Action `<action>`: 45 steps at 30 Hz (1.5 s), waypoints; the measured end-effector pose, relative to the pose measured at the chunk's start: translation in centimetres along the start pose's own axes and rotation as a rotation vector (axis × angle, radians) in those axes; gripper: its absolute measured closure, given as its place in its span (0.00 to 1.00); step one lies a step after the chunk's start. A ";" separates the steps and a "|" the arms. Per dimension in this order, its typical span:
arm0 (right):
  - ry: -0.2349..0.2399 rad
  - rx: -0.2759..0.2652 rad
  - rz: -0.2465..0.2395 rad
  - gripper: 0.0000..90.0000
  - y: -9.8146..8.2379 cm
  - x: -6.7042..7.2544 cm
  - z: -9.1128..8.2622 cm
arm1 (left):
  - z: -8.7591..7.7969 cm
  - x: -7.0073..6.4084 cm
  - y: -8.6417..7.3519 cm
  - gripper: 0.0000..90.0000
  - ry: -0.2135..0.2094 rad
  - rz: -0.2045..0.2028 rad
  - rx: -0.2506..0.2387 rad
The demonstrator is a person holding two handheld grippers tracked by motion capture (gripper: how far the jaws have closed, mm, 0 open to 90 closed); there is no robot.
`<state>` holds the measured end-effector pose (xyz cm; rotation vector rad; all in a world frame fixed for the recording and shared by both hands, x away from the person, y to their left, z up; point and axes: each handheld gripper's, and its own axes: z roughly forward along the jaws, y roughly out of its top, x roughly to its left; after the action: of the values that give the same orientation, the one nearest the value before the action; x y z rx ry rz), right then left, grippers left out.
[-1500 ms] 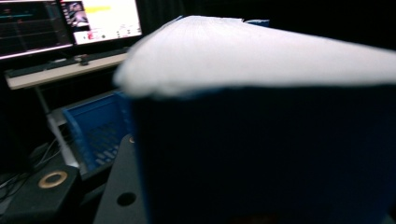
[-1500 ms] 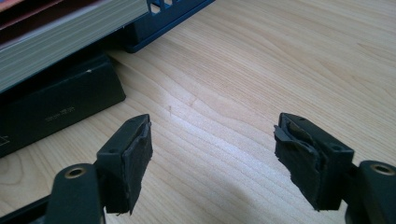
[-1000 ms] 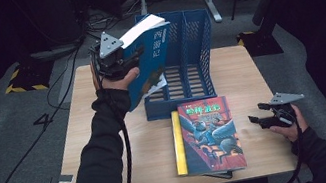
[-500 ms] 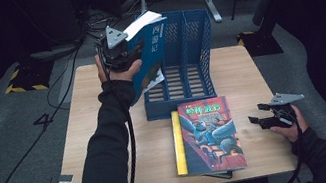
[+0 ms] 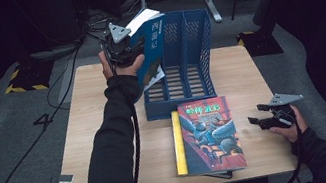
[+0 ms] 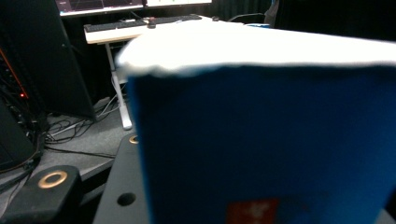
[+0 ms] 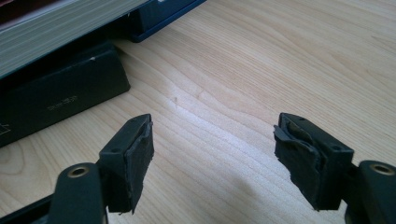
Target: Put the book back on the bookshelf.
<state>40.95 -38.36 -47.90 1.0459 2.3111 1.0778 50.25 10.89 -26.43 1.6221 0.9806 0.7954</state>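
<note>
Between left gripper (image 5: pixel 136 50) fingers, upright blue book (image 5: pixel 151 48)

Your room is dim and the bench (image 5: pixel 103 107) is softly lit from above. In your left gripper view the blue book (image 6: pixel 271 144) is blurred, its page edge glaring white.

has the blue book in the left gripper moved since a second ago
Yes. The blue hardcover book, held in the left gripper, has shifted right and away, toward the blue plastic file rack, now over its left slot.
</note>
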 end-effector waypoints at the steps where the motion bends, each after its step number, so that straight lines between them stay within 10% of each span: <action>1: 0.001 0.001 0.000 0.31 0.0 0.0 0.0 | 0.0 0.2 0.0 0.68 0.001 -0.008 -0.001; 31: 0.021 0.012 -0.011 0.31 0.1 0.3 0.2 | 4.3 -1.6 -0.2 0.68 0.135 -0.083 0.017; 45: 0.029 0.012 -0.024 0.31 0.1 0.4 0.3 | 6.4 -2.3 -1.9 0.68 0.176 -0.193 -0.008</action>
<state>40.92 -37.82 -48.03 1.0110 2.3498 1.0774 54.39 6.36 -29.92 1.4430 1.2375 0.8177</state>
